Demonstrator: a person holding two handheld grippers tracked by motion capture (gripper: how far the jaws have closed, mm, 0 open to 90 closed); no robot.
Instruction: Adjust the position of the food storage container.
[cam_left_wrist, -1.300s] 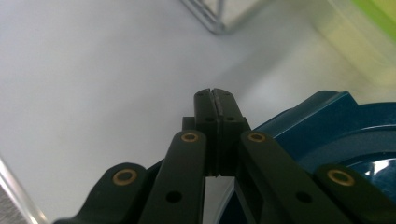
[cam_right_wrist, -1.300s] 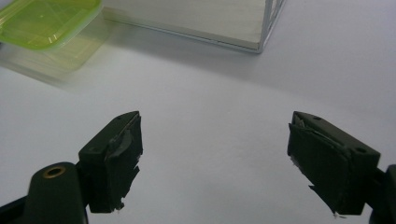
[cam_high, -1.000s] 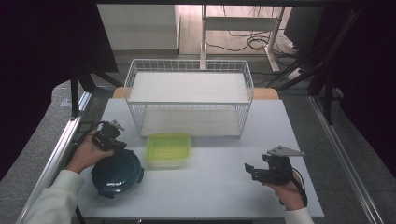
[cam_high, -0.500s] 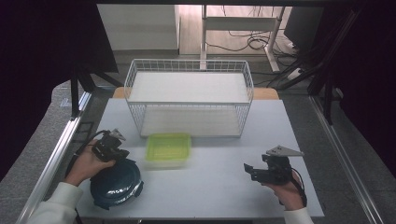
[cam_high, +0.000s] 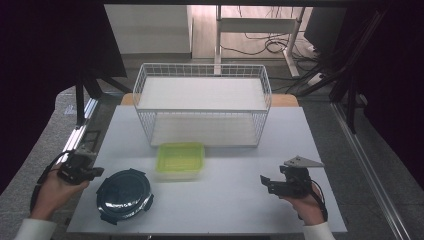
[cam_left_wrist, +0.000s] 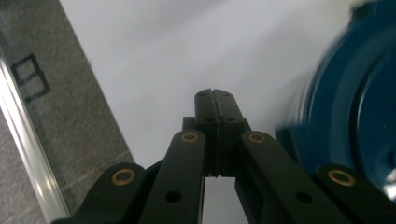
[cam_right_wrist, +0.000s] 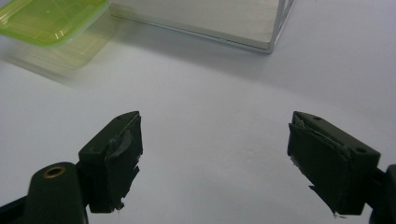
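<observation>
High view, lidded blue round container, lidded green box, empty wire basket

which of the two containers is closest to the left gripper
The round dark blue container, right beside the left gripper. The square green container sits farther off, in front of the wire basket.

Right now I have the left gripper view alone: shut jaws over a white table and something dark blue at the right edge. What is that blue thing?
Observer: A round dark blue container with its lid on, flat on the table, close beside the left gripper.
Operator: What is the other hand doing?
Observer: The right gripper is over bare table at the near right, its jaws wide open with nothing between them.
Operator: Anything else on the table?
Observer: A green lidded box sits just in front of a white wire basket.
</observation>
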